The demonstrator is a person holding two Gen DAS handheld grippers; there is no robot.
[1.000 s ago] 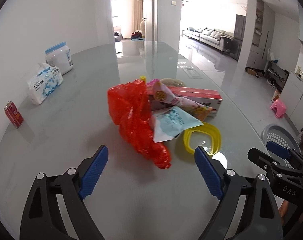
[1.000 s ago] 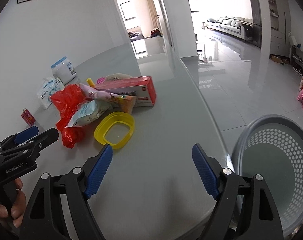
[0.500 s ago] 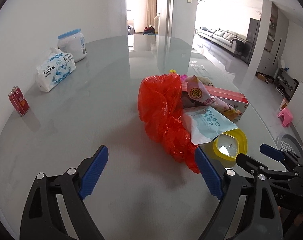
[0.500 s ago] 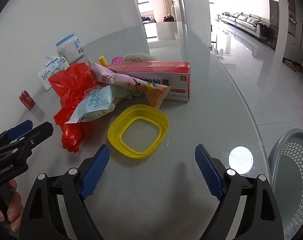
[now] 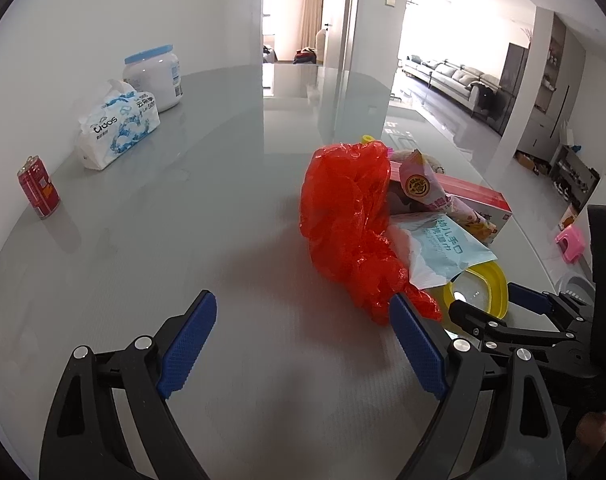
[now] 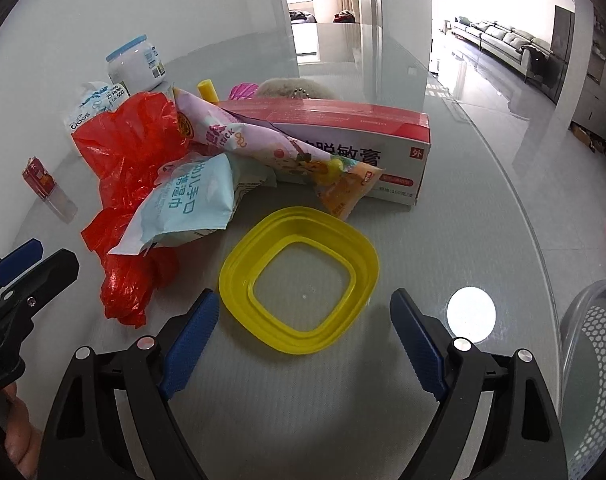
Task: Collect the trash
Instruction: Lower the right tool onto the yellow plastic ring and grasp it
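- Right gripper: jaws spread wide and empty, low over the glass table, with the yellow lid just ahead of and between its fingertips.
- Left gripper: likewise wide and empty; its right fingertip sits just beside the lower tail of the red plastic bag.
- Trash heap: lies toward the table's right edge. The yellow lid is its nearest piece and lies flat. The pale blue wipes packet rests on the red bag, the pink snack wrapper leans across the long red-and-white carton.
- Bin: a perforated grey basket stands beyond the right edge, below table level.
- Handling, lid: probably light, stiff plastic, and slippery on glass; a grip across one raised rim side seems best, since a flat pinch from above may skid.
- Handling, bag and wrappers: apparently soft, near weightless film; gather a bunched fold, not a single layer.
- Handling, carton: likely rigid and light; grasp across its narrow width.
- Bystanders near the far left edge: red can, tissue pack, white jar.
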